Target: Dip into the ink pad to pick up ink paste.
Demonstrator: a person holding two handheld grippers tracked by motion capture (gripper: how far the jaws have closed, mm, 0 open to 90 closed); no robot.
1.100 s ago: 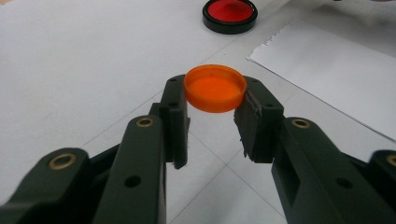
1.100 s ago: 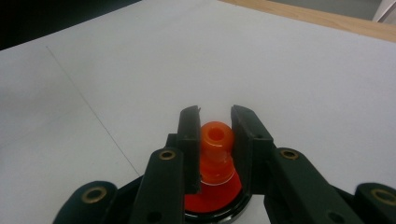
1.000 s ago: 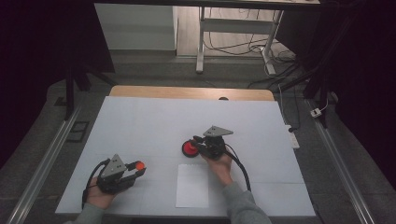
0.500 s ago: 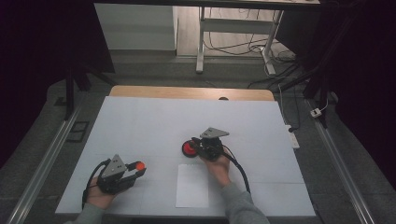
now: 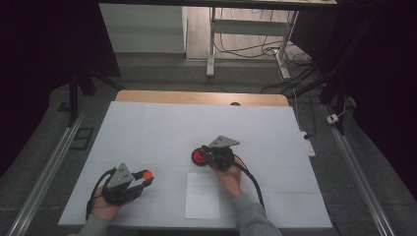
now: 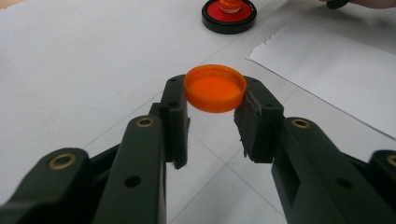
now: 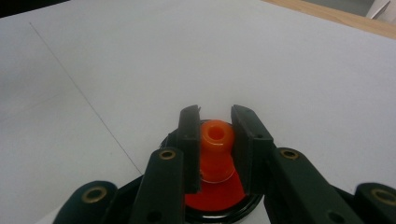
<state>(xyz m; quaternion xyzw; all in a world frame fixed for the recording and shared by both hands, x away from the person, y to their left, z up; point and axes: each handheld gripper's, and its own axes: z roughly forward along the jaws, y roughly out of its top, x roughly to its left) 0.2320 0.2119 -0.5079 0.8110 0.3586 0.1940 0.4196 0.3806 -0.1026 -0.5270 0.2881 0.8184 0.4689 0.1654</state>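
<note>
On the white table (image 5: 162,128), the left gripper (image 6: 212,122) clamped the orange cap (image 6: 215,87); the right gripper (image 7: 214,150) clamped the bottle's neck (image 7: 215,140); recapping seemingly remained.

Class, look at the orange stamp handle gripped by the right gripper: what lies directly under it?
Under the orange handle sits a red pad in a round black dish on the white table. The right gripper covers much of the dish.

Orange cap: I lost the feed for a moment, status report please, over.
Left gripper shut on orange cap. Right gripper shut on orange handle of red stamp pad. White paper nearby, nothing blocking.
</note>
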